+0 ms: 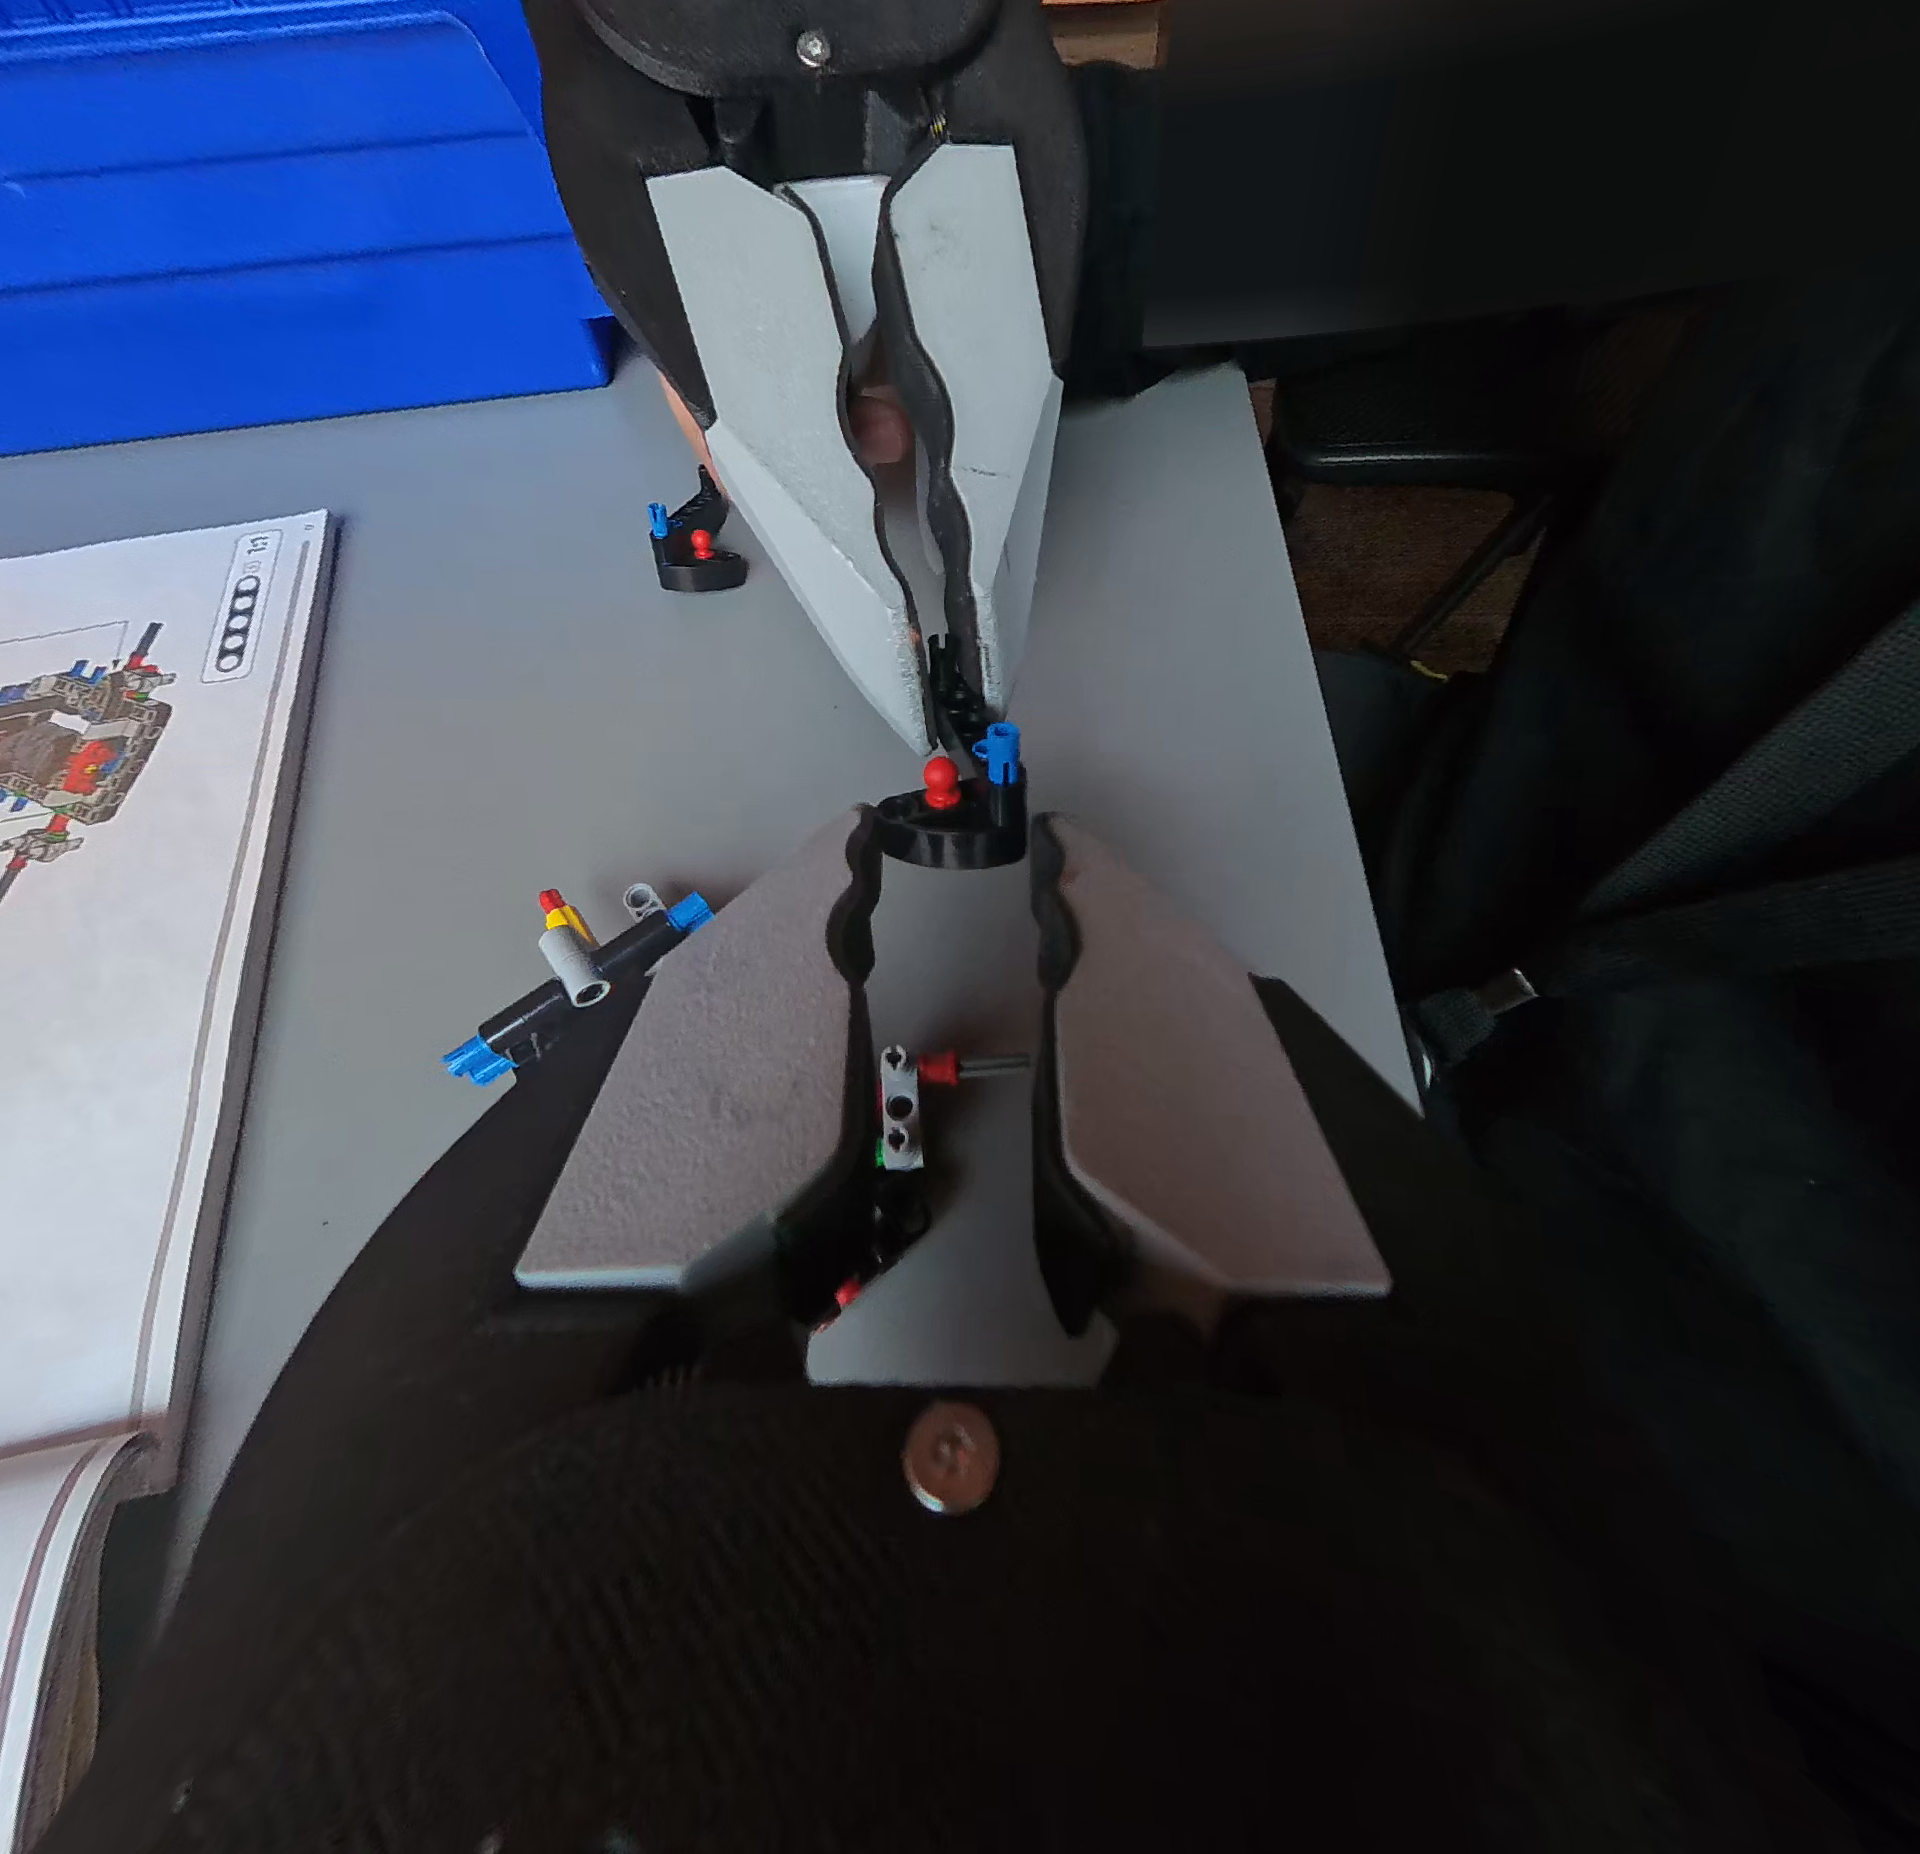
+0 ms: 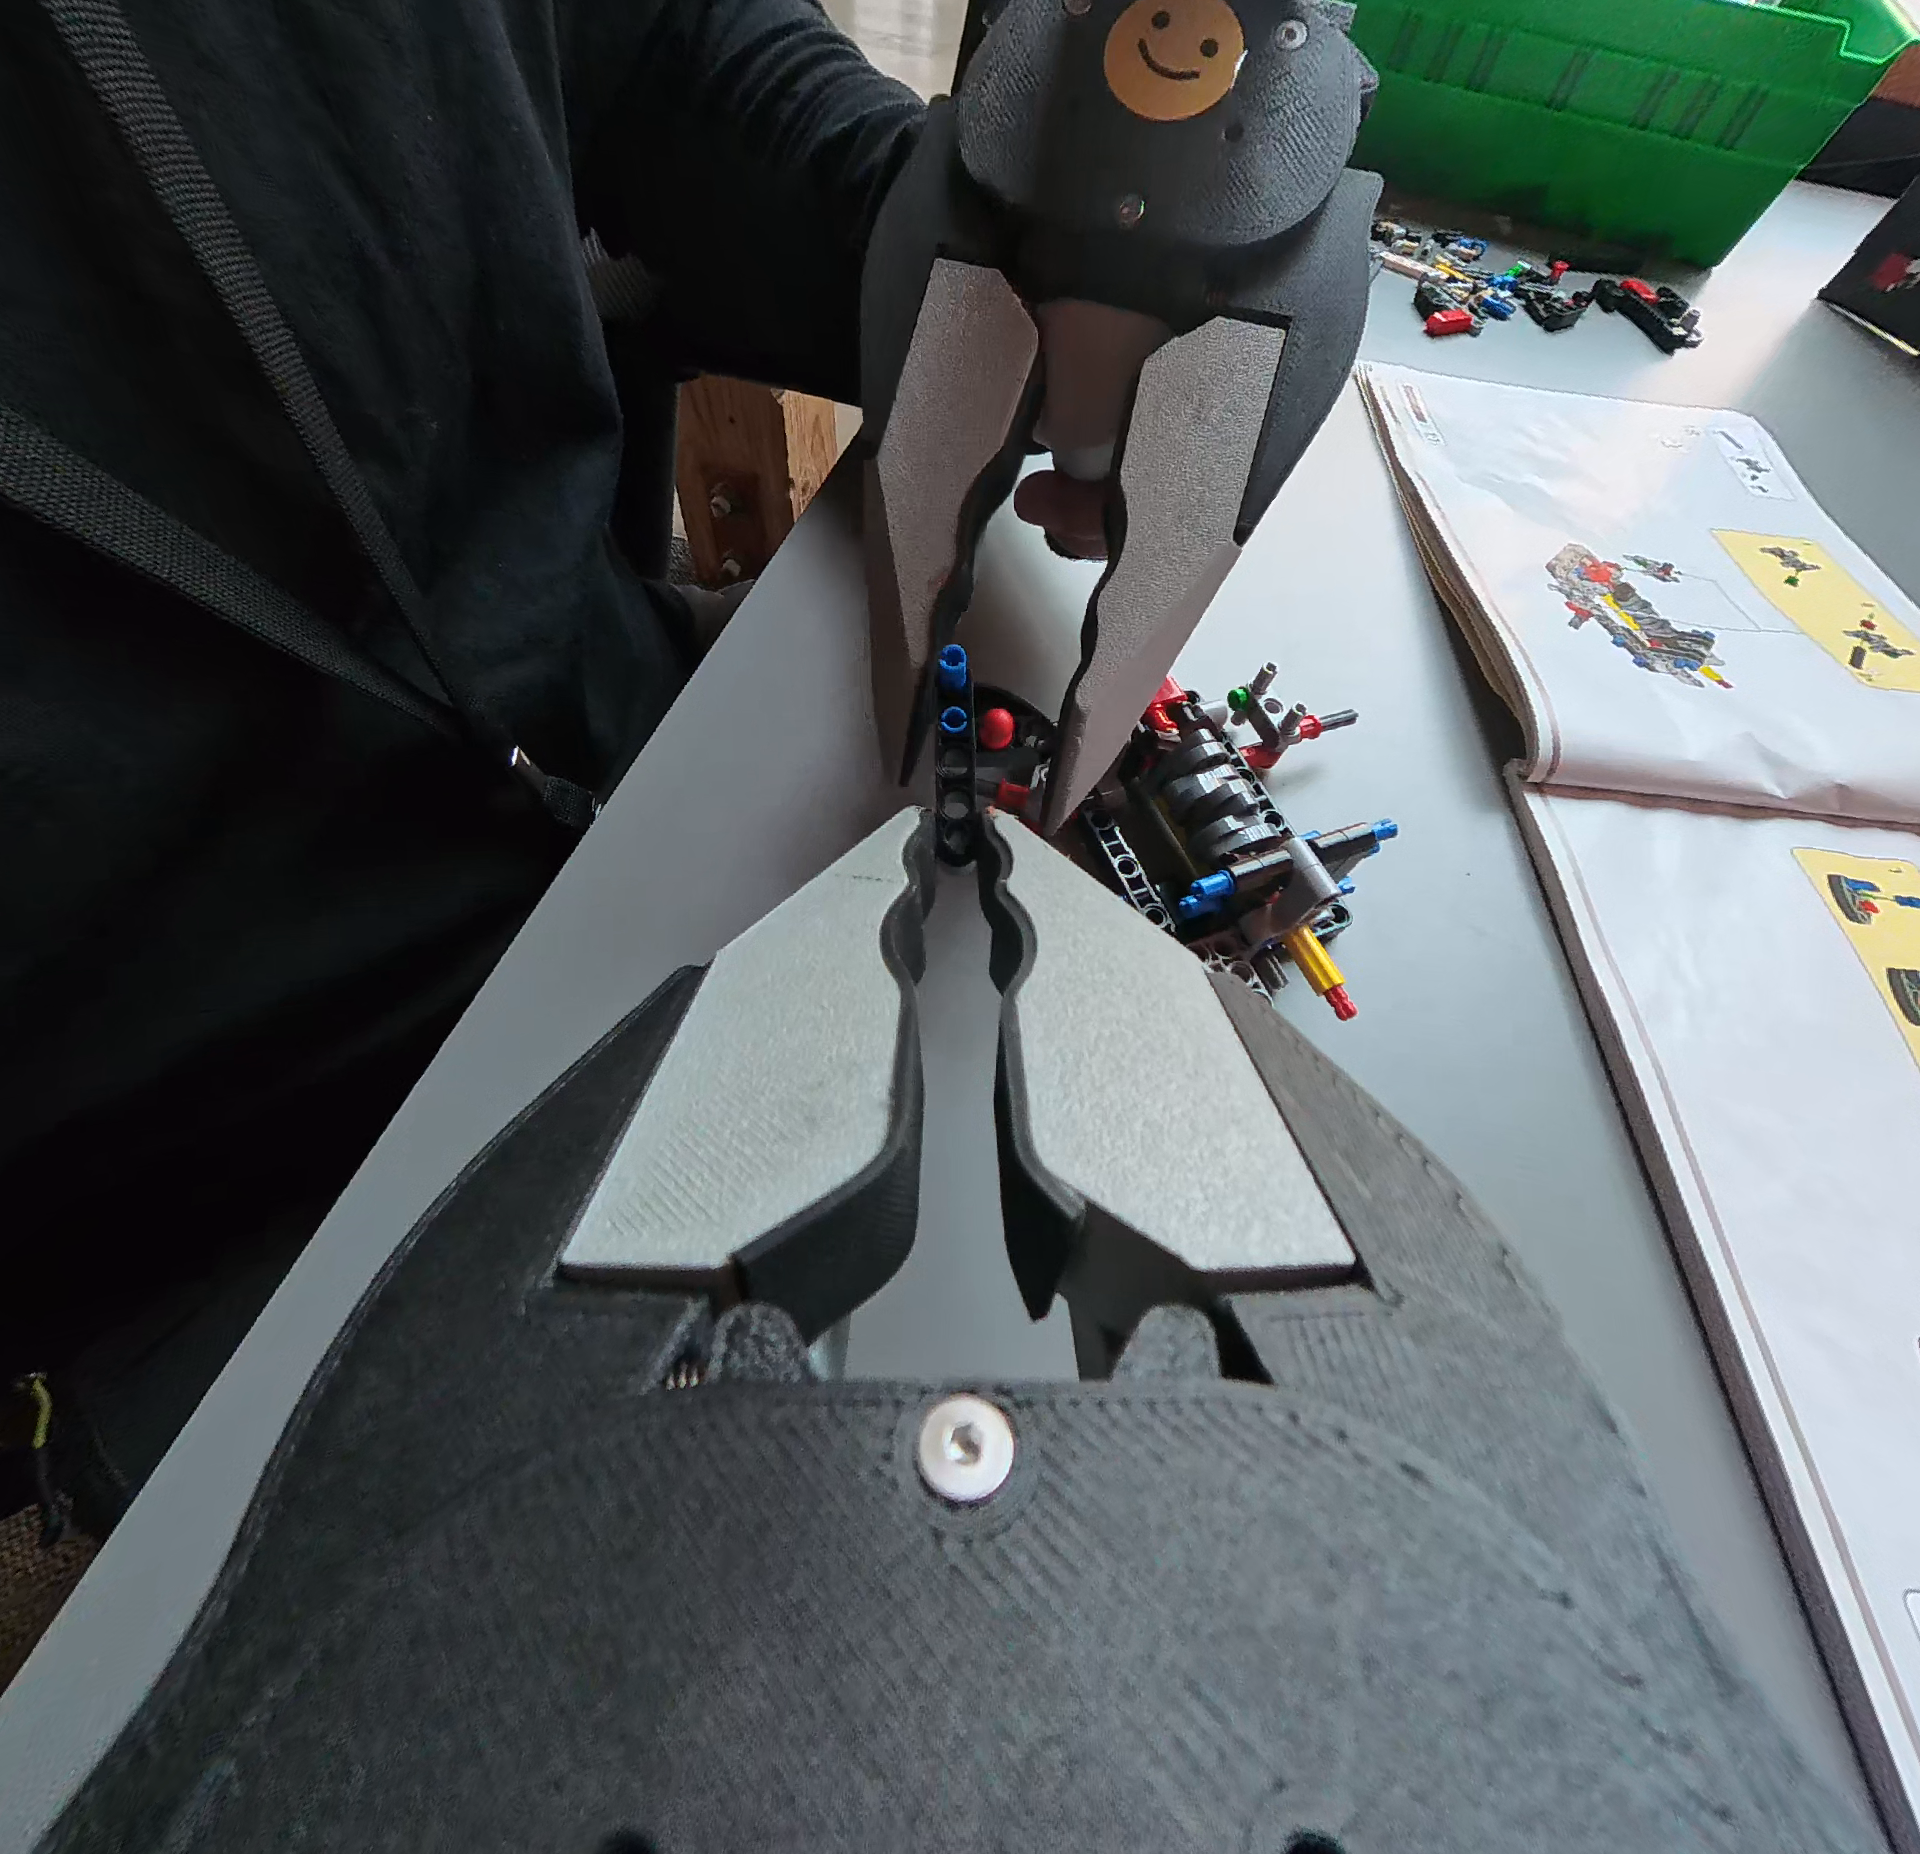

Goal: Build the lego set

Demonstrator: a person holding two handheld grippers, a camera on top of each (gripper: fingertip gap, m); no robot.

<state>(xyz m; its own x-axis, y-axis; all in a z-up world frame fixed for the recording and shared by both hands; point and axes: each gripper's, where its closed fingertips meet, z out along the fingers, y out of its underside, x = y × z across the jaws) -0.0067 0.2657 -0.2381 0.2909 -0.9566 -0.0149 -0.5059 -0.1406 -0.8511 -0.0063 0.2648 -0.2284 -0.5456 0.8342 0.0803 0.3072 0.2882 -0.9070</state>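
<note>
Black L-shaped lego beam with a red ball pin and blue pins was held above the grey desk, pinched by the closed right tongs. The left tongs were spread open around its rounded end, gripping nothing.

The two grippers meet tip to tip above the table near its edge, the bracket piece between them. A second bracket lies nearer the bin at the far edge. The booklet lies open beside the partly built model
</note>
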